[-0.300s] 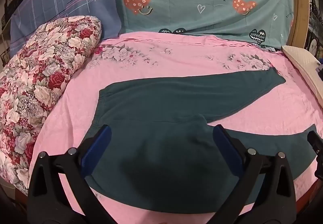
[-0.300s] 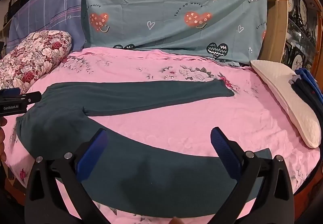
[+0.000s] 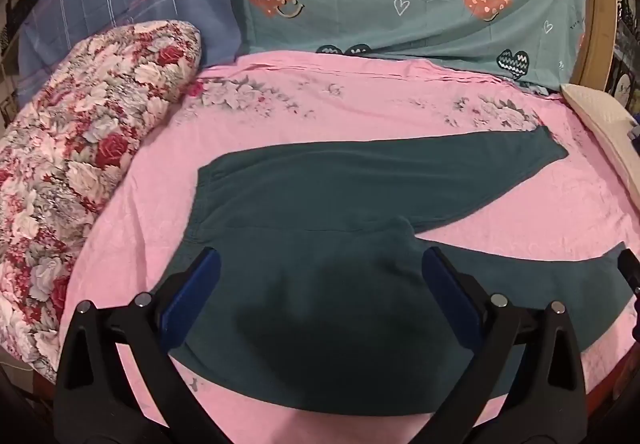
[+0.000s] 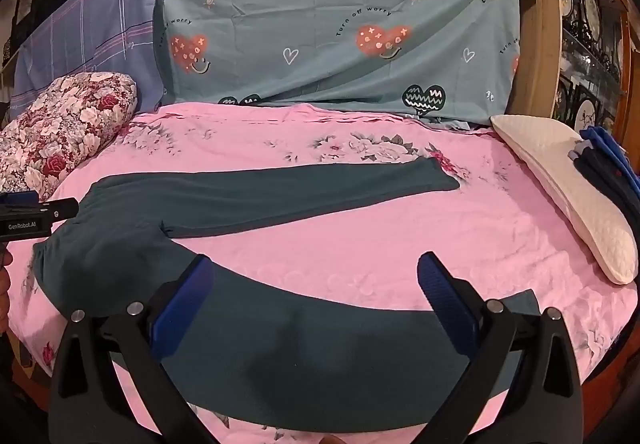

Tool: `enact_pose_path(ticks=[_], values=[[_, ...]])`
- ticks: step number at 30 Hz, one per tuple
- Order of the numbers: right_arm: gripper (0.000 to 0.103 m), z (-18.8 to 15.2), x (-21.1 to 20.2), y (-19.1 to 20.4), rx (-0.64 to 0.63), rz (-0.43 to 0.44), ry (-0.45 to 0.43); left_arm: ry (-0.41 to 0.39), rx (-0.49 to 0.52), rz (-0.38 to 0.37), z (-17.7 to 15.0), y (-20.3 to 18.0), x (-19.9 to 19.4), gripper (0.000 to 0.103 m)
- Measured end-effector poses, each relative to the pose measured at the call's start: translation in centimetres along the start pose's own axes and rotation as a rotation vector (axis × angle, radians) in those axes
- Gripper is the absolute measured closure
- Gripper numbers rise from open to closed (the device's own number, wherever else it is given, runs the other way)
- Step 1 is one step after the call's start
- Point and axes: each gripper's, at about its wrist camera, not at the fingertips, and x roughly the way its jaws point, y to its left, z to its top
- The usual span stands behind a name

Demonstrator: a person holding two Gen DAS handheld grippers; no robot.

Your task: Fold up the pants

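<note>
Both hand-held grippers (image 3: 320, 276) (image 4: 314, 280) spread wide above flat pants (image 3: 360, 204).

Pink floral bedsheet (image 4: 360, 244); teal heart-print cloth (image 4: 320, 44) behind (reads "Turn off worry"), wooden cabinet (image 4: 536, 44) right, floral quilt (image 3: 80, 144) left.

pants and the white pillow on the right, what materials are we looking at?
Pants: looks like soft matte knit, maybe cotton jersey; no sheen, lies limp and flat, gathered waistband. White pillow: probably foam under a textured knit cover; it holds a contoured shape and shows a quilted surface. Neither can be confirmed from looks alone.
</note>
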Motion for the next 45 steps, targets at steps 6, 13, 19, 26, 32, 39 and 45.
enact_pose_path(ticks=[6, 13, 19, 26, 32, 39, 45], values=[[0.001, 0.1, 0.6, -1.2, 0.055, -0.001, 0.031, -0.034, -0.076, -0.028, -0.6, 0.9, -0.3, 0.002], [0.001, 0.4, -0.2, -1.0, 0.039, -0.034, -0.014, -0.045, -0.016, 0.034, -0.4, 0.7, -0.9, 0.002], [0.001, 0.4, 0.6, -1.0, 0.026, -0.056, 0.051, -0.056, 0.020, 0.011, -0.5, 0.3, -1.2, 0.002], [0.001, 0.1, -0.5, 0.1, -0.005, 0.030, -0.002, -0.058, 0.012, 0.035, -0.7, 0.6, -1.1, 0.002], [0.001, 0.1, -0.5, -0.4, 0.022, 0.019, -0.003, -0.056, 0.014, 0.040, -1.0, 0.6, -1.2, 0.002], [0.001, 0.0, -0.8, -0.3, 0.013, 0.013, -0.012, -0.060, 0.014, 0.039, -1.1, 0.4, -1.4, 0.002], [0.001, 0.1, -0.9, -0.2, 0.006, 0.014, -0.013, -0.061, 0.015, 0.041, -1.2, 0.3, -1.5, 0.002]])
